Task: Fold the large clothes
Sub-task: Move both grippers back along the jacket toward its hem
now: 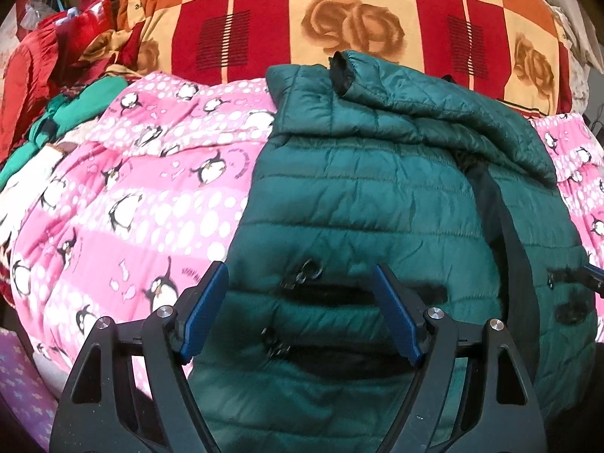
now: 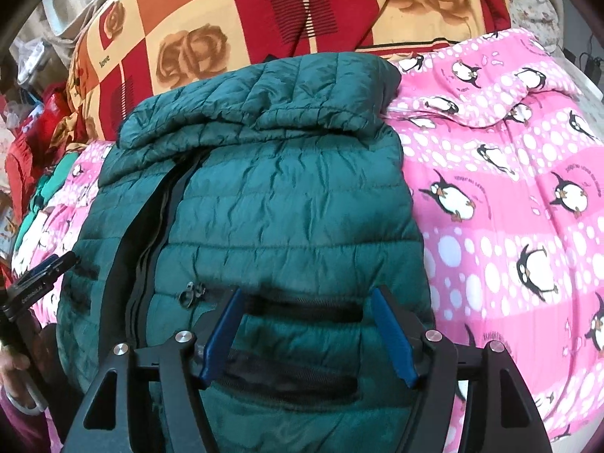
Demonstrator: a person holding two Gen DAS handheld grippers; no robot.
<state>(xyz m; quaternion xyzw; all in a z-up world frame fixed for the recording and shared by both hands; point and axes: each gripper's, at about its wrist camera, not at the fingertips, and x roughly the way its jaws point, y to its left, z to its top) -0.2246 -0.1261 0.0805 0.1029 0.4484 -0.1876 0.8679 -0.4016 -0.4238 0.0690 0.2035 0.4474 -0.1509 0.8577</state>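
A dark green quilted puffer jacket [image 1: 358, 196] [image 2: 287, 204] lies front up on a pink penguin blanket [image 1: 132, 196] [image 2: 509, 196]. Its sleeve [image 1: 415, 90] is folded across the chest, and a black zip [image 2: 151, 234] runs down its middle. My left gripper [image 1: 300, 270] hangs open over the jacket's left half, above a pocket zip pull [image 1: 302, 275]. My right gripper [image 2: 307, 292] stands open over the other half, above a black pocket opening [image 2: 302, 307]. Neither grips any fabric. Each gripper's tip shows at the edge of the other's view.
A red, orange and cream checked quilt with roses [image 1: 339, 19] [image 2: 264, 19] rises behind the jacket. Red and green clothes [image 1: 49, 75] are piled at the far left. A hand [image 2: 15, 362] holds the left gripper's handle. A pink patterned box [image 1: 19, 377] sits low on the left.
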